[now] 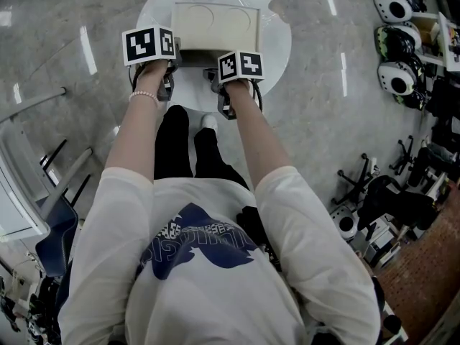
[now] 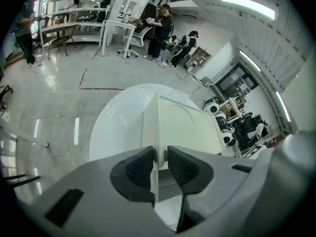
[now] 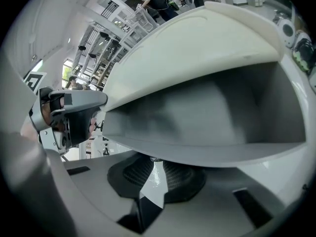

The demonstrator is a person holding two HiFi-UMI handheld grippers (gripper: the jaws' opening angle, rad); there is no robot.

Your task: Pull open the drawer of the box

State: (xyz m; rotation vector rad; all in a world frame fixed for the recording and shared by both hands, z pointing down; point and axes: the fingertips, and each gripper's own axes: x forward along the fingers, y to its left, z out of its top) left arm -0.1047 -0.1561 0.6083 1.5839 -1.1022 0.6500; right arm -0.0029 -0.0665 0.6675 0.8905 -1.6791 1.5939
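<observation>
A cream box (image 1: 215, 21) stands on the round white table (image 1: 277, 45). Its drawer (image 3: 222, 112) is pulled partly out toward me, and the right gripper view looks into its grey hollow under the box top (image 3: 197, 43). My right gripper (image 3: 155, 174) is shut on the thin white handle of the drawer front; in the head view it sits at the box's near side (image 1: 215, 74). My left gripper (image 2: 159, 158) is shut on the box's near left corner edge (image 2: 157, 132), one pad on each side; the head view shows it under its marker cube (image 1: 171, 63).
The table is small, with grey floor all round it. Helmets (image 1: 395, 42) hang on a rack at the right, and chairs (image 1: 43, 228) stand at the left. People (image 2: 160, 28) and desks are far behind the table. My legs are right below the table's near rim.
</observation>
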